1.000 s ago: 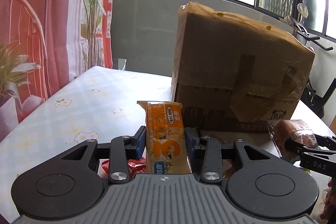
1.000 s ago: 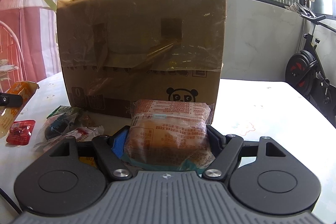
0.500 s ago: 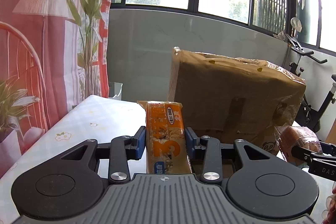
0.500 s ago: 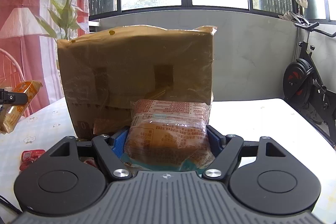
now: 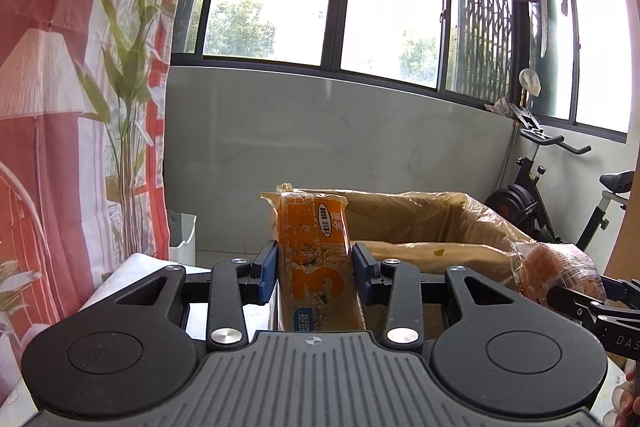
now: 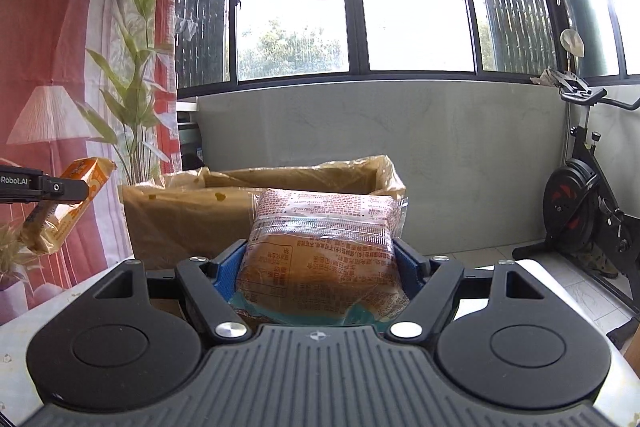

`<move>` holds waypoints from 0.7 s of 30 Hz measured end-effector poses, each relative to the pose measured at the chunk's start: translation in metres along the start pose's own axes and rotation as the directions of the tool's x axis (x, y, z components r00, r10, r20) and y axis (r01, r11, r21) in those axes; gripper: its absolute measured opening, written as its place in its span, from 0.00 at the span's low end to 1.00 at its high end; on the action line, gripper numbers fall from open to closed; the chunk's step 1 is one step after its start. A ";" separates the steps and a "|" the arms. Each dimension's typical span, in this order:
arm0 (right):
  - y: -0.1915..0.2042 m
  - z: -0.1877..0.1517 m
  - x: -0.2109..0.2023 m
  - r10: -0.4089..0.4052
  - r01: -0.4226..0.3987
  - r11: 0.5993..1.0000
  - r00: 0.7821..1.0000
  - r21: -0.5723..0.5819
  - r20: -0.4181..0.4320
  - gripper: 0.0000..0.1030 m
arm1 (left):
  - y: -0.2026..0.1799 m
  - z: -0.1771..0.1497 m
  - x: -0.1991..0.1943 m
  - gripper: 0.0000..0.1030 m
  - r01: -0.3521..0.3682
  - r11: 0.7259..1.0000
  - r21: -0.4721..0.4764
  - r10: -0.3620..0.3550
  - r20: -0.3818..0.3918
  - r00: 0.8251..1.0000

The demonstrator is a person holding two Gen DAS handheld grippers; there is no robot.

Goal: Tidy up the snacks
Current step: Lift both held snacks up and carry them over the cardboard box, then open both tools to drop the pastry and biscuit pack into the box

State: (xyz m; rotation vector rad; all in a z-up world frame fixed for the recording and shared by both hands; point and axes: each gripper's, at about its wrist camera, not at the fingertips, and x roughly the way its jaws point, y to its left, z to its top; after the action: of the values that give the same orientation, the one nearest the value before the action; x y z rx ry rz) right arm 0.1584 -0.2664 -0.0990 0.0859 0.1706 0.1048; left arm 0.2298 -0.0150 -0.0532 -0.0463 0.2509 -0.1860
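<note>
While each claw grips a snack, the box (image 6: pixel 188 223) rim lies below.

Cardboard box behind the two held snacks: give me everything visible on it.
The cardboard box is brown and worn, wrapped in glossy clear tape or film that wrinkles at the rim. Its top is open and the upper edges sag unevenly; the inside is not visible from either view. It stands upright on the table, beyond both tools, in front of the grey wall under the windows. A few small yellowish spots mark its near face. The orange snack pack and bread pack overlap it in view; contact cannot be told.
</note>
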 end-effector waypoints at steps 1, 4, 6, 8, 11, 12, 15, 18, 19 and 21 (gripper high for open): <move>-0.001 0.005 0.000 0.003 -0.003 1.000 1.000 0.000 0.009 0.74 | -0.003 0.005 0.002 0.40 0.006 1.000 0.001 -0.006 0.003 1.000; -0.004 0.024 0.002 0.015 -0.015 1.000 0.999 -0.010 0.044 0.74 | -0.009 0.019 0.013 0.40 0.031 1.000 0.006 -0.031 0.002 1.000; -0.007 0.035 0.008 0.027 -0.026 1.000 0.998 -0.017 0.056 0.74 | -0.014 0.028 0.022 0.40 0.040 0.999 0.017 -0.040 0.005 0.999; -0.011 0.045 0.016 0.032 -0.031 0.999 0.997 -0.021 0.064 0.74 | -0.018 0.036 0.033 0.40 0.040 0.999 0.026 -0.040 0.009 0.999; -0.017 0.060 0.035 0.034 -0.033 0.999 0.997 -0.019 0.068 0.74 | -0.021 0.048 0.050 0.40 0.039 0.999 0.023 -0.039 0.002 0.999; -0.018 0.064 0.041 0.036 -0.035 0.999 0.997 -0.020 0.069 0.74 | -0.022 0.051 0.055 0.40 0.039 0.999 0.023 -0.039 -0.004 0.999; -0.018 0.077 0.060 0.047 -0.045 0.998 0.997 -0.038 0.063 0.74 | -0.027 0.058 0.073 0.40 0.038 0.999 0.023 -0.037 -0.030 0.999; -0.013 0.086 0.079 0.069 -0.065 0.996 0.996 -0.063 0.050 0.74 | -0.030 0.062 0.090 0.40 0.035 0.999 0.033 -0.033 -0.058 0.998; -0.012 0.088 0.086 0.078 -0.075 0.995 0.996 -0.071 0.044 0.74 | -0.031 0.063 0.098 0.40 0.032 0.999 0.036 -0.030 -0.071 0.997; -0.009 0.091 0.100 0.090 -0.088 0.993 0.995 -0.079 0.031 0.74 | -0.031 0.063 0.111 0.40 0.023 0.999 0.042 -0.019 -0.097 0.995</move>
State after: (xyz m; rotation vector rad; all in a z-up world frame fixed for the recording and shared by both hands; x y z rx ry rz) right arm 0.2728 -0.2717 -0.0266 0.0176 0.1277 0.1985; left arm 0.3462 -0.0647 -0.0170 0.0032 0.3425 -0.2152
